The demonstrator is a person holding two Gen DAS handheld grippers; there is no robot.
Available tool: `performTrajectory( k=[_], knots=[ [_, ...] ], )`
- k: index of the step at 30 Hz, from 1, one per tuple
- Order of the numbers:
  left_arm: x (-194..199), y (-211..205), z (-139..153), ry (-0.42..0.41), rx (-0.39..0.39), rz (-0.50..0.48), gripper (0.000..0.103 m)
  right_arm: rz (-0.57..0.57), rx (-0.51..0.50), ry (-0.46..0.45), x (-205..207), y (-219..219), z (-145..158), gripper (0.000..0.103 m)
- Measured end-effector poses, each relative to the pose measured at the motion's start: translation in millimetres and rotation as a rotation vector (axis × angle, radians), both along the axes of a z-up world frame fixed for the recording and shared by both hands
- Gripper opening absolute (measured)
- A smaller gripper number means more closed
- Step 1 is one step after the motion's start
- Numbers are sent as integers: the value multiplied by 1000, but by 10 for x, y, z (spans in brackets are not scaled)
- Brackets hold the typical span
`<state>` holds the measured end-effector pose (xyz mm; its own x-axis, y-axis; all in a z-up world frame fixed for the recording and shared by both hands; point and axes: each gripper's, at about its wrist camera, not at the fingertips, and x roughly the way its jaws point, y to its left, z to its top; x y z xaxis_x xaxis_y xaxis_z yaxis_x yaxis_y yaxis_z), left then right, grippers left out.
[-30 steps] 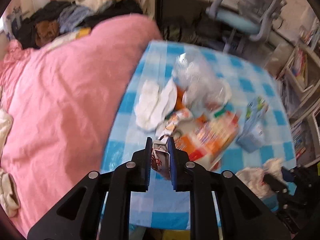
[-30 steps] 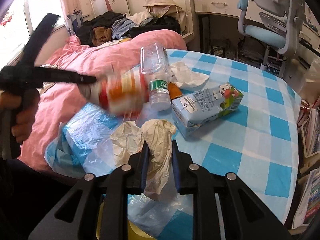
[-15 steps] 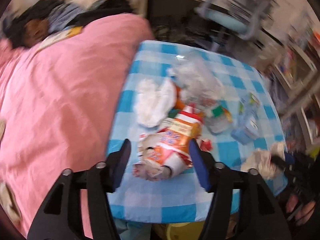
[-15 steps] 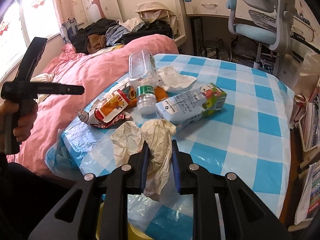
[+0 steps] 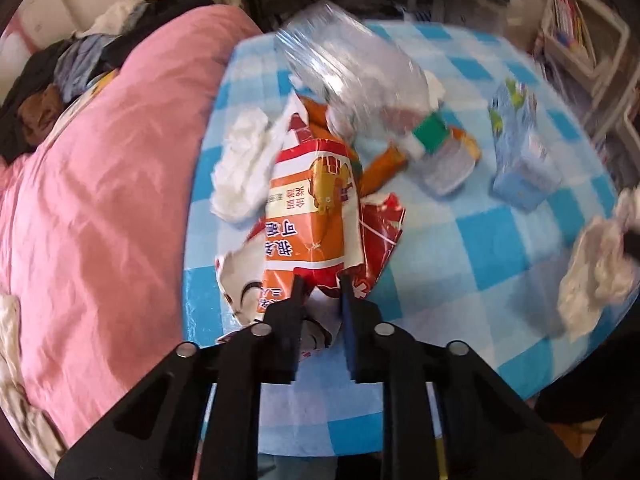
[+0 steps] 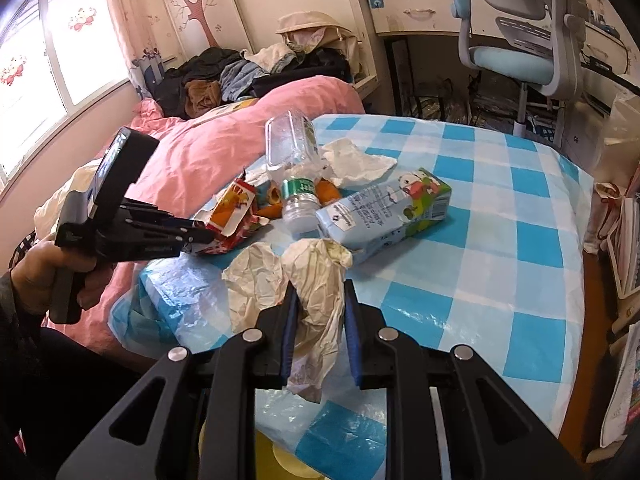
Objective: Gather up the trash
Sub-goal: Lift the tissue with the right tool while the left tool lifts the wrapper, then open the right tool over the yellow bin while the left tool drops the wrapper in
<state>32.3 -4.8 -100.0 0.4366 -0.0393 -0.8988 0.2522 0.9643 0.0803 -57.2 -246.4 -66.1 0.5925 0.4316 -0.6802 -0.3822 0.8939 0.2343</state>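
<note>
My left gripper [image 5: 320, 288] is shut on an orange and white snack wrapper [image 5: 308, 216] lying at the near left edge of the blue checked table [image 5: 460, 240]. In the right wrist view the left gripper [image 6: 200, 236] grips the same wrapper [image 6: 236, 216]. My right gripper [image 6: 318, 300] is shut on a crumpled beige paper wad [image 6: 296, 272] held above the table's near edge; the wad also shows in the left wrist view [image 5: 596, 272]. A clear plastic bottle [image 6: 294, 160], a blue milk carton [image 6: 384, 212] and a white tissue [image 6: 352, 160] lie on the table.
A pink duvet on a bed [image 6: 208, 152] borders the table's left side, with piled clothes [image 6: 248, 76] behind. A blue desk chair [image 6: 520, 52] and desk stand at the back right. Shelves with books [image 6: 624, 240] are at the right. Something yellow [image 6: 280, 456] shows below the table edge.
My left gripper let the snack wrapper drop onto the table, opened wide, then came down and closed on it again. My right gripper kept hold of the paper wad and barely moved.
</note>
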Motion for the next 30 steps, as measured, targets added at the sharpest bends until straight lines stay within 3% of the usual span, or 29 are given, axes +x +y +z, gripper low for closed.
performTrajectory(
  k=[3,6,12,22,30],
  knots=[
    [-81,140,204,-43,-156,49,15,19,7,-13,-46,45,43,22],
    [-248,214,385,-87,-261,54,15,43,8,-29,-103,110,102,22],
    [-689,181,591,-137,-409,21,15,108,19,-54,-298,231,184,22],
    [-1328,93,495,-90,-440,8,15,151,14,-7,-808,344,27,23],
    [-1775,-53,247,14,-414,-2,16,151,-15,46,-1042,360,-95,44]
  ],
)
